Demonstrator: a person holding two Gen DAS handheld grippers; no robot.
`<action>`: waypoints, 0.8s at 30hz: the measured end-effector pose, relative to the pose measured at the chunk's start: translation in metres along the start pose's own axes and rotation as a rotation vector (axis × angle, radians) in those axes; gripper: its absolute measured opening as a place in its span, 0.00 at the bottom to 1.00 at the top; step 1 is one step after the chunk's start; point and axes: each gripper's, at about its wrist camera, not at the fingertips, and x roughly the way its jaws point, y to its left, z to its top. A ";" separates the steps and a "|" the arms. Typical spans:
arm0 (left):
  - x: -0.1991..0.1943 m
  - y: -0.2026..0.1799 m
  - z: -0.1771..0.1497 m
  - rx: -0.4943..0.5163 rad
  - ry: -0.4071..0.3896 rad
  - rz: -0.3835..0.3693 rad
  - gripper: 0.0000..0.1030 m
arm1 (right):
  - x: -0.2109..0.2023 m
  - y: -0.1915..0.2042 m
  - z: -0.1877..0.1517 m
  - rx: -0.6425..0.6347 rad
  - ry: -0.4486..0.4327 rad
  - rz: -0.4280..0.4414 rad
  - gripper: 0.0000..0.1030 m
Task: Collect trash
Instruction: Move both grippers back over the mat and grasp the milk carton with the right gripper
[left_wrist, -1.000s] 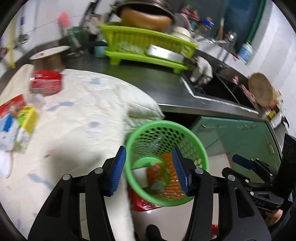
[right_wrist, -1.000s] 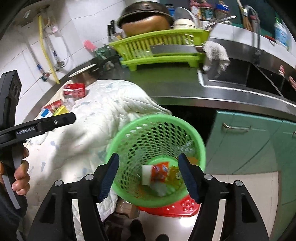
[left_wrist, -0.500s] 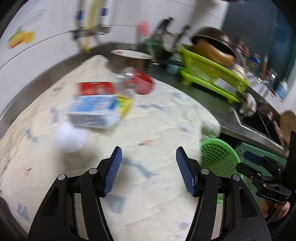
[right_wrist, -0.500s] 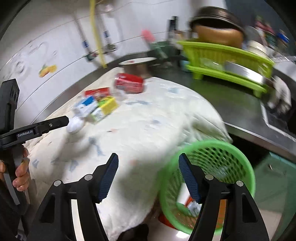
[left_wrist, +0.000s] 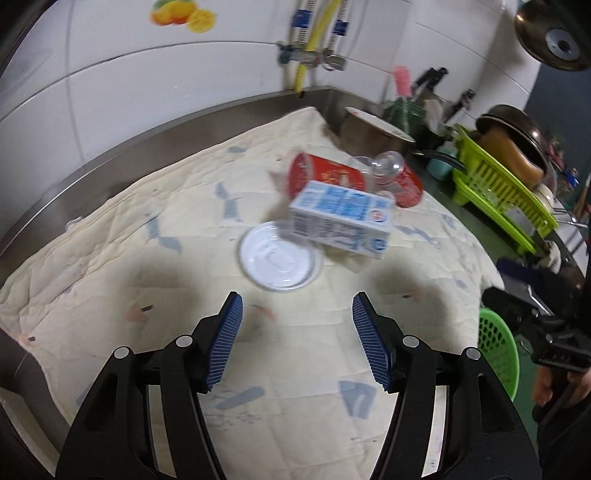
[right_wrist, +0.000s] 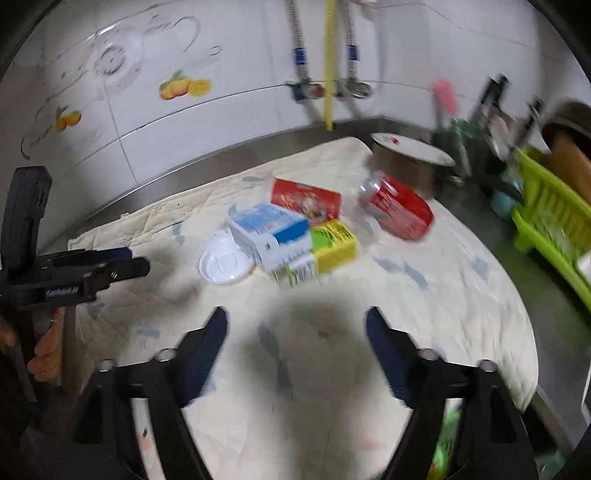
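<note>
Two cartons (right_wrist: 291, 242) crowd a white lid (right_wrist: 224, 264) on cloth (right_wrist: 443, 295).

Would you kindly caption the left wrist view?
Open left gripper above a quilted cloth, facing a white lid and blue carton.

A quilted cream cloth (left_wrist: 332, 325), matt and stitched in squares, covers the table (left_wrist: 155, 147), whose raised edge at 11 o'clock is brushed metal. On the cloth lie a glossy printed carton (left_wrist: 341, 218) in blue and white, a smooth white plastic lid (left_wrist: 279, 260) and a shiny red can (right_wrist: 397, 206) with a clear plastic cup (left_wrist: 386, 170) against it. At 3 o'clock stands a bright green plastic dish rack (left_wrist: 506, 206). The wall (right_wrist: 221, 122) is glossy white tile. The left hand-held gripper (left_wrist: 295, 341) is matt black plastic with ribbed blue pads (left_wrist: 369, 343).
</note>
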 end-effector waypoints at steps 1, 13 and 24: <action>0.000 0.004 -0.001 -0.007 0.001 0.006 0.60 | 0.007 0.003 0.007 -0.022 0.005 0.009 0.76; 0.004 0.056 -0.005 -0.110 0.006 0.075 0.63 | 0.086 0.031 0.077 -0.254 0.114 0.110 0.78; 0.008 0.076 -0.007 -0.149 0.014 0.091 0.65 | 0.156 0.054 0.109 -0.471 0.308 0.116 0.81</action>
